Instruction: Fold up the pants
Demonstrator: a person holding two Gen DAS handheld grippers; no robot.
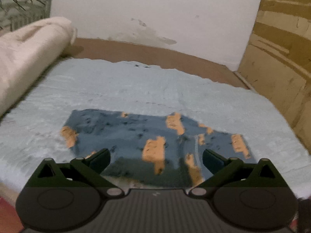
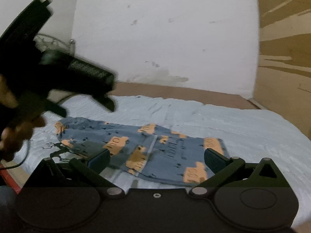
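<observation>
Pants [image 1: 151,141], blue with orange patches, lie folded flat on pale blue sheet [image 1: 116,85]. Left gripper [image 1: 156,160] spread, holding nothing, above pants. Right gripper [image 2: 157,160] likewise spread.

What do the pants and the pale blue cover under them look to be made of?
Pants: soft, thin woven or knit fabric, matte blue with an orange print; they lie limp and creased. Cover: light blue textile with a fine ribbed or crinkled texture, matte, maybe a bedsheet; blur leaves the weave open.
</observation>
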